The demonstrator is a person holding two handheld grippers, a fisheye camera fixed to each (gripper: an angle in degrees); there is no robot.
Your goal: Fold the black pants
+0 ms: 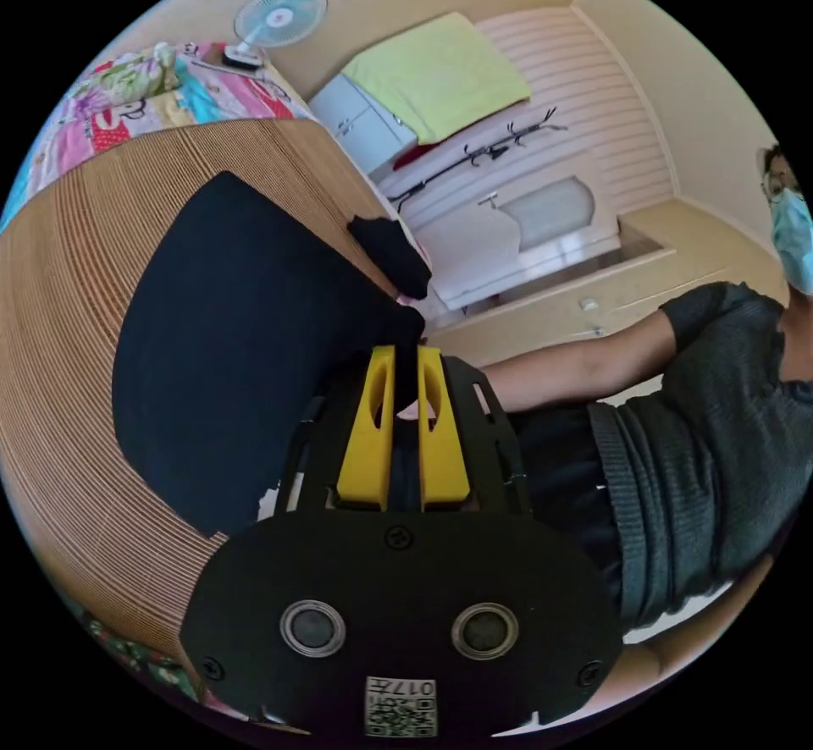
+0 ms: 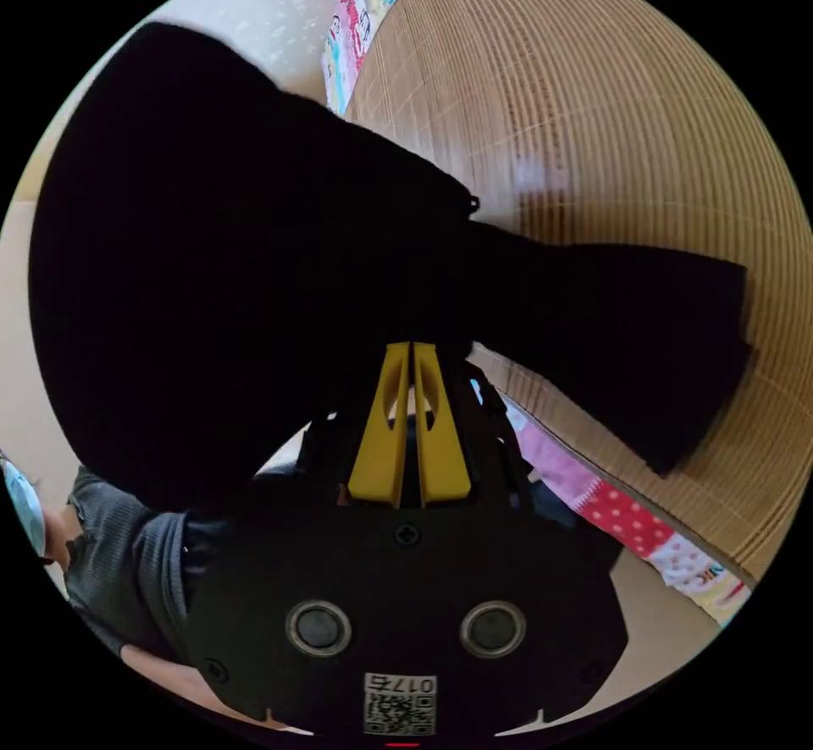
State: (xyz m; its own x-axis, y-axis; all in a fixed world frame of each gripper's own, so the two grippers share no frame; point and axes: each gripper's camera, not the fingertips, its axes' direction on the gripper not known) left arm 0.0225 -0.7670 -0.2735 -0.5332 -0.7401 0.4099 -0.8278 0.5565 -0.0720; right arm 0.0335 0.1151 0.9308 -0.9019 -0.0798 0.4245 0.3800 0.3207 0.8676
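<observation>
Bedroom, pale yellow walls. Work surface is a ribbed bamboo mat (image 1: 68,310) laid over a patterned bedsheet (image 1: 127,119) that shows at the upper left of the left gripper view and again in the lower right of the right gripper view.

Left gripper view, left to right: one desk fan (image 1: 278,18) at the top left, past the bed. One pair of black pants (image 1: 229,344) lies spread flat on the mat, left of centre. Its near corner rises to the left gripper (image 1: 406,361), bottom centre. Both yellow jaws are clenched on a tuft of black cloth wedged between the tips. Judgement: the corner is held up so a fold can be carried over. One white cabinet (image 1: 364,124) with a lime-green cloth (image 1: 436,73) on top, upper centre. One black coat rack (image 1: 483,149) in front of the slatted white wall. One person in a grey knit top (image 1: 703,462) at right, forearm reaching in toward the gripper.

Right gripper view, left to right: the grey sleeve at lower left. The pants (image 2: 212,259) hang lifted as a big dark sheet across the left and centre, one end trailing right onto the mat (image 2: 610,107). The right gripper (image 2: 411,361) at bottom centre has its jaws pressed nearly together, tips meeting the cloth edge; cloth appears pinched there. Judgement: a fold is mid-way, both corners raised together.

Count: two grippers, one garment, one mat.
</observation>
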